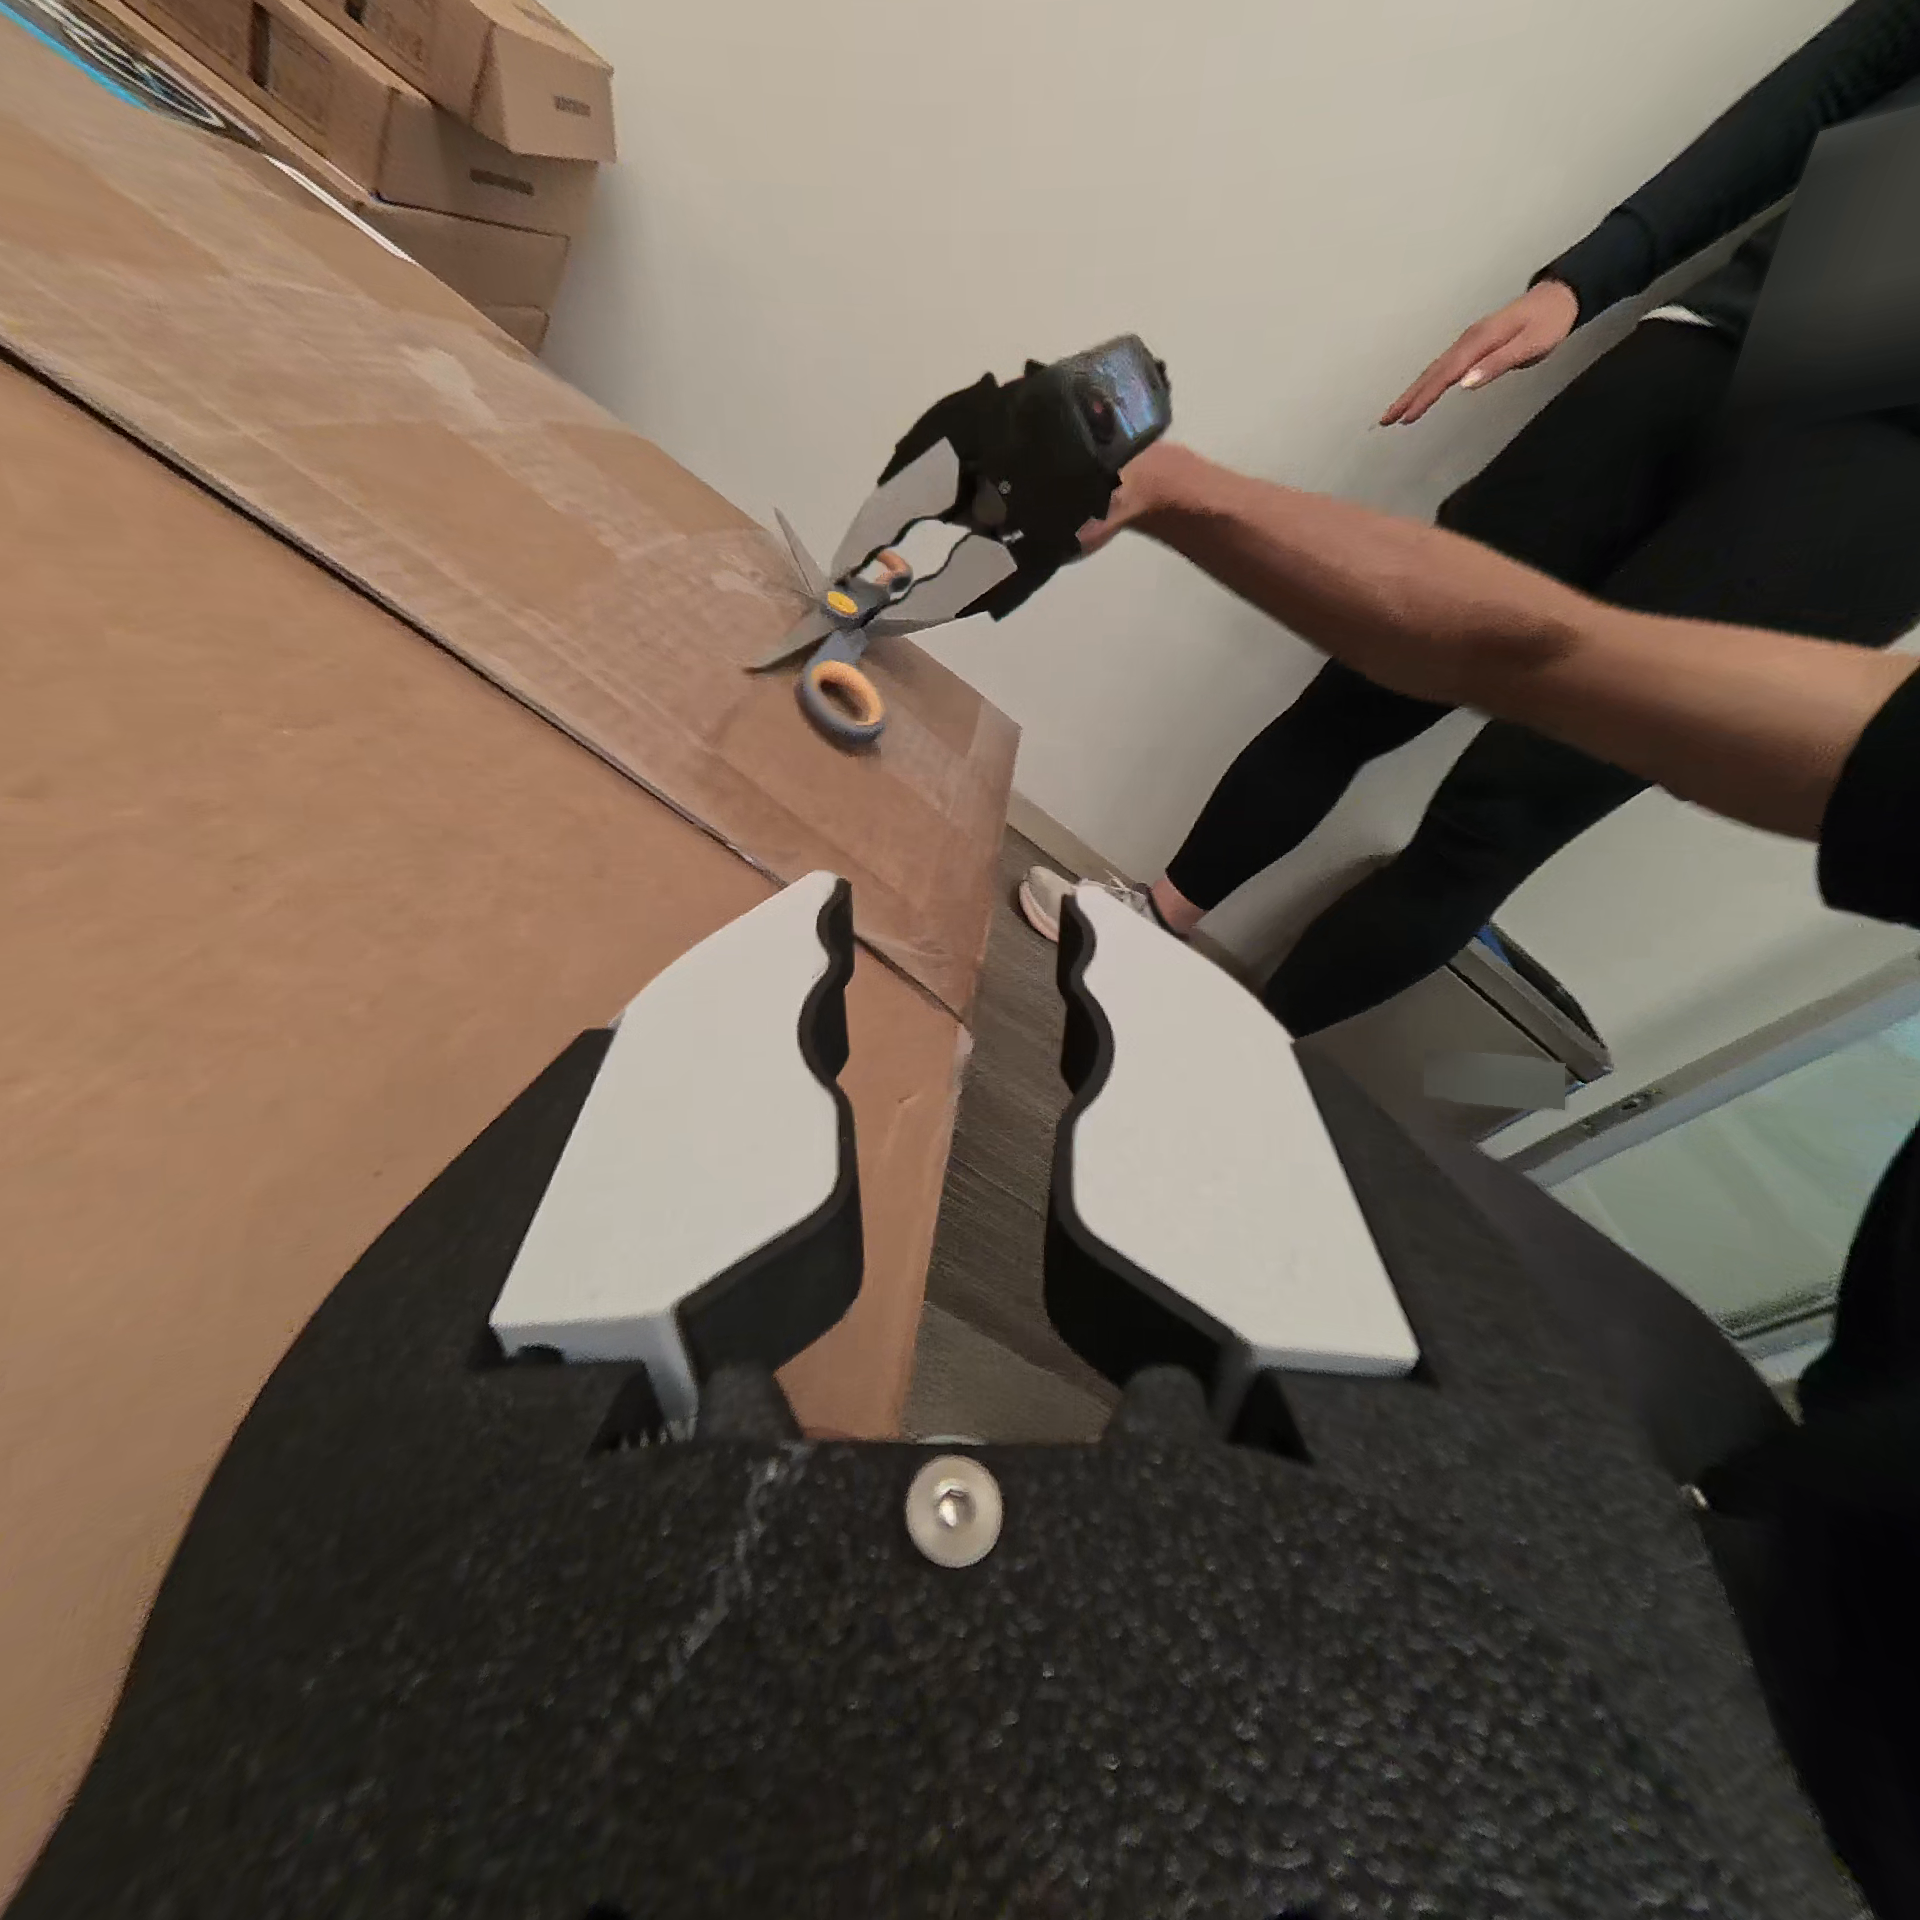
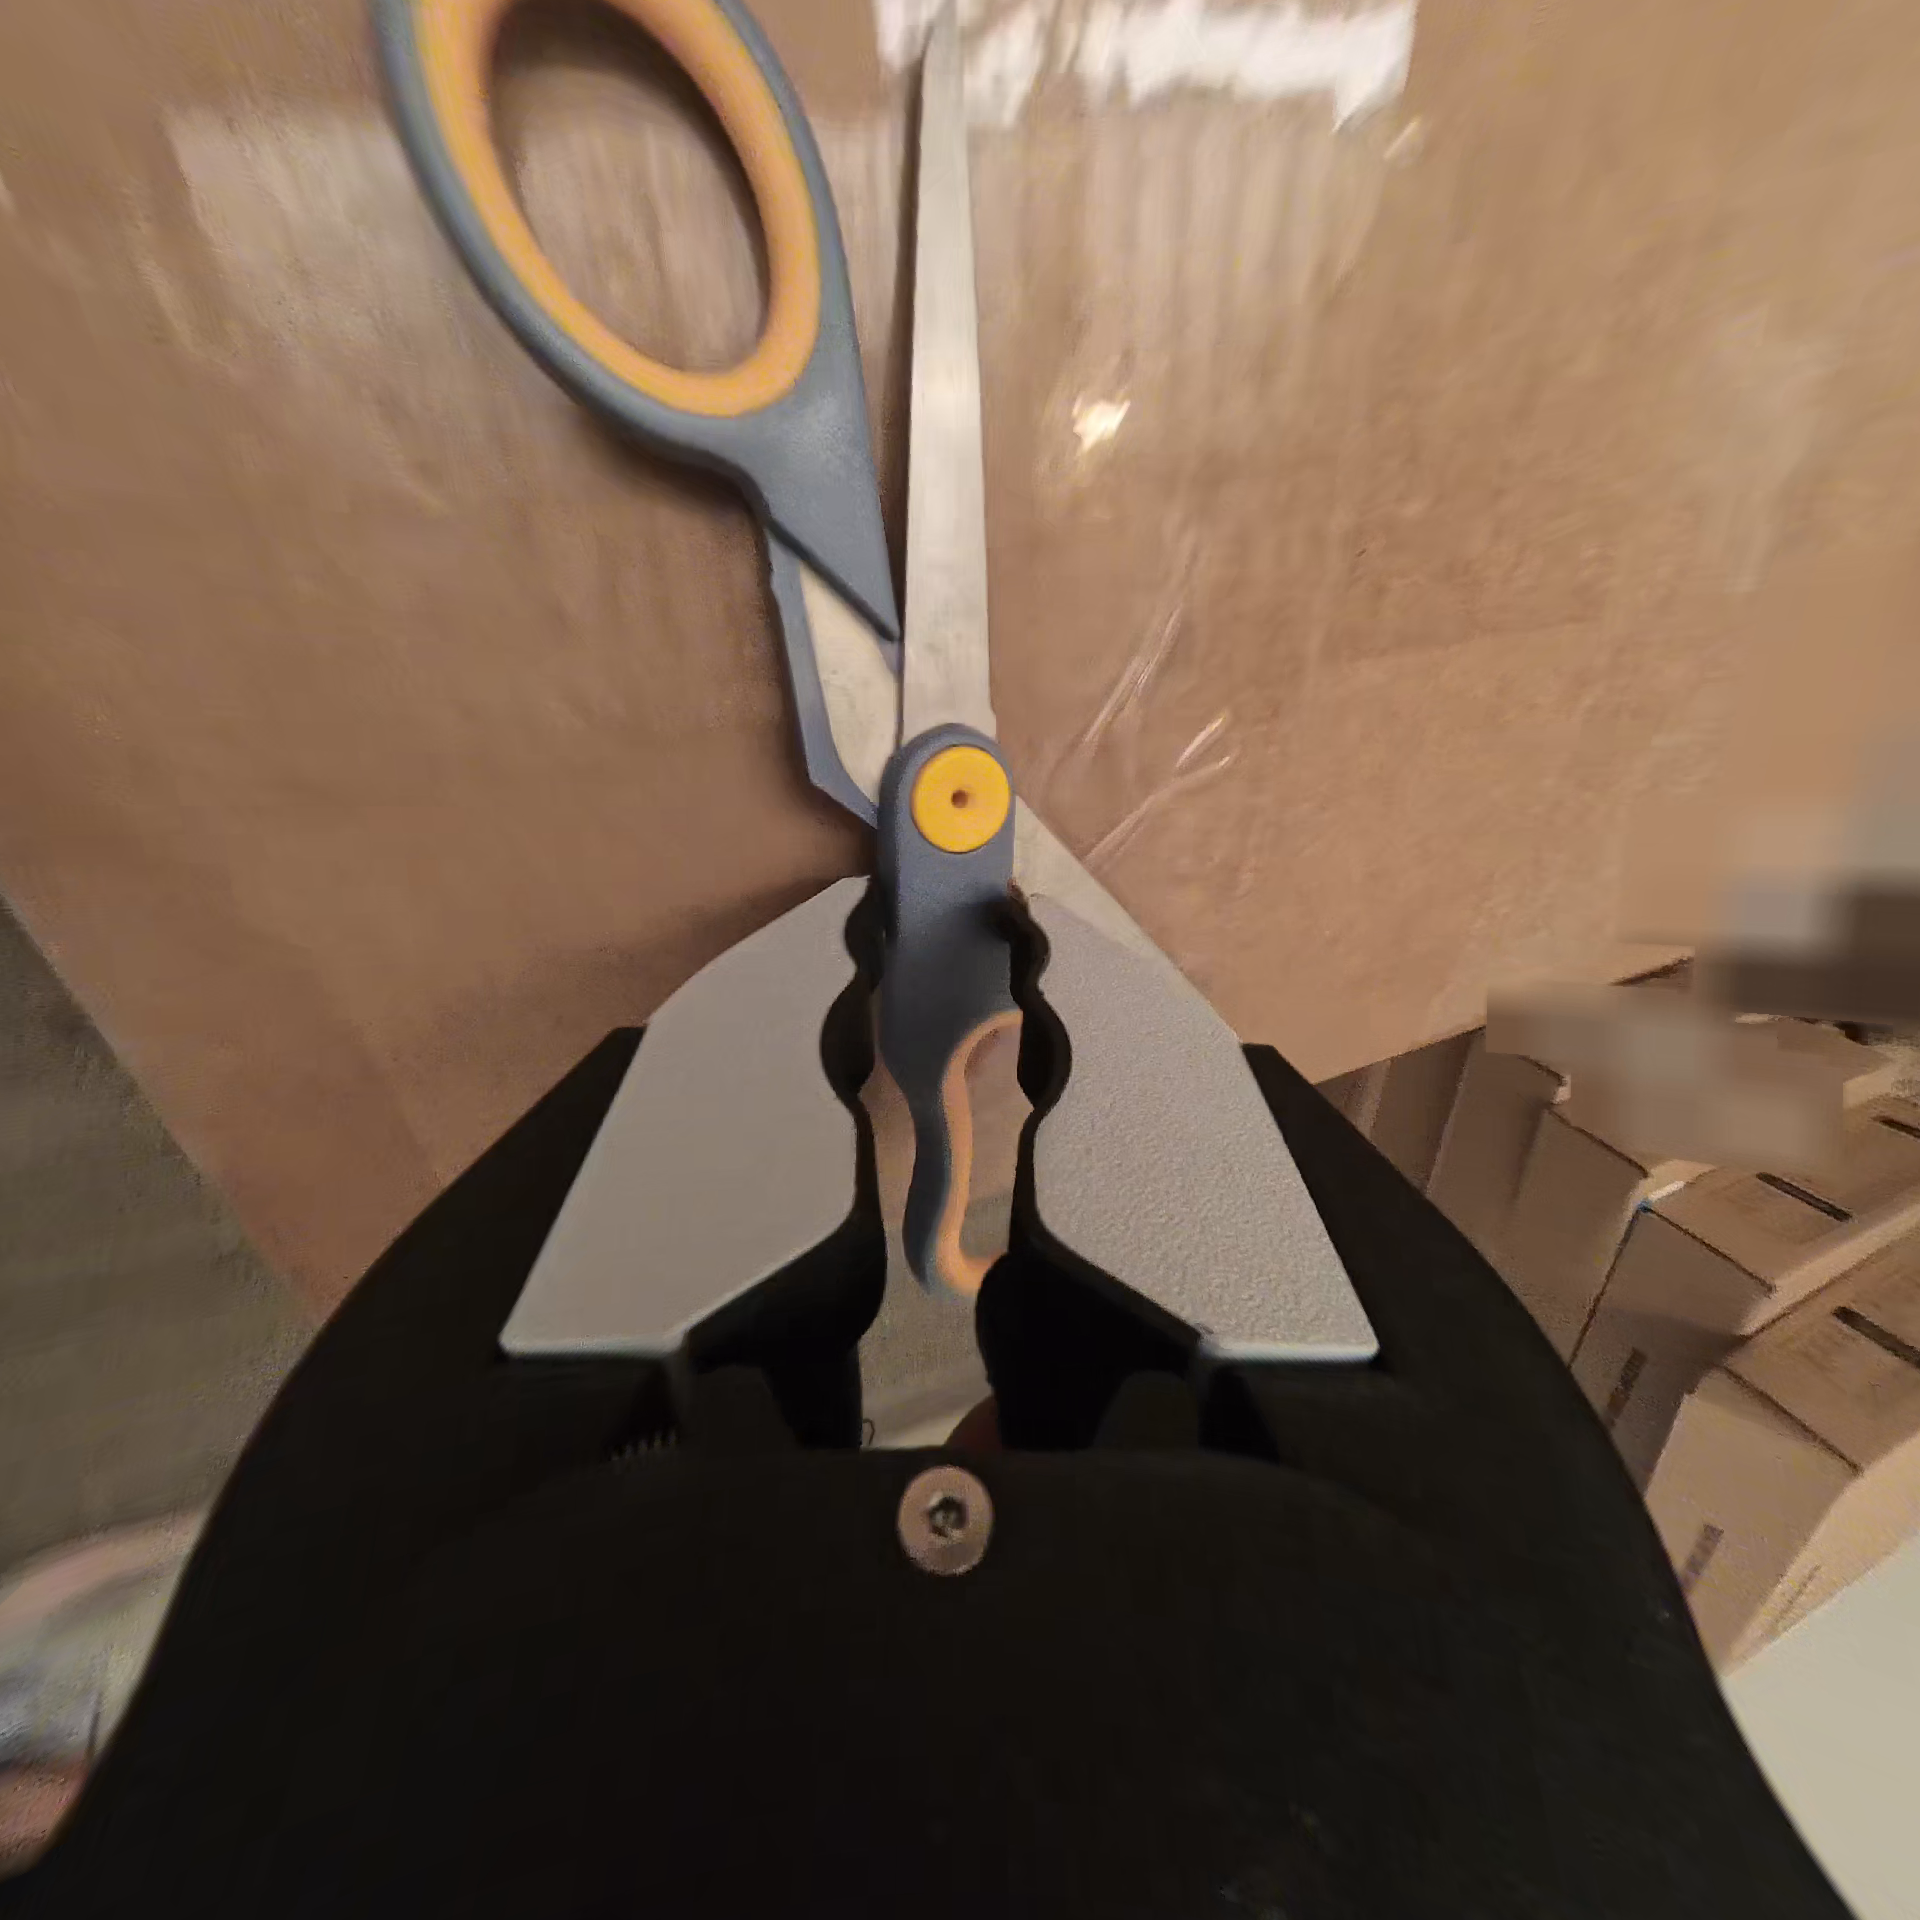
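Between the right tongs (image 2: 940, 1081): clenched on one handle of the scissors (image 2: 945, 644), blades splayed wide, likely because only one handle is held.
Beyond them: scissors lie on a taped cardboard box (image 2: 1403, 520).
Left tongs (image 1: 951, 1049): released, holding nothing, beside the box's corner (image 1: 935, 914).

Dark print shows on the ends of the stacked cardboard boxes (image 1: 540, 109) in the upper left corner of the left wrist view, by the white wall, but it is too small and blurred to make out. The right wrist view shows more of those boxes (image 2: 1704, 1247) at its right edge, with dark marks and slots on their sides that are just as unclear. Near the stack, a blue-and-white printed patch (image 1: 114, 73) lies on the big cardboard sheet (image 1: 312, 727), and it cannot be made out either.
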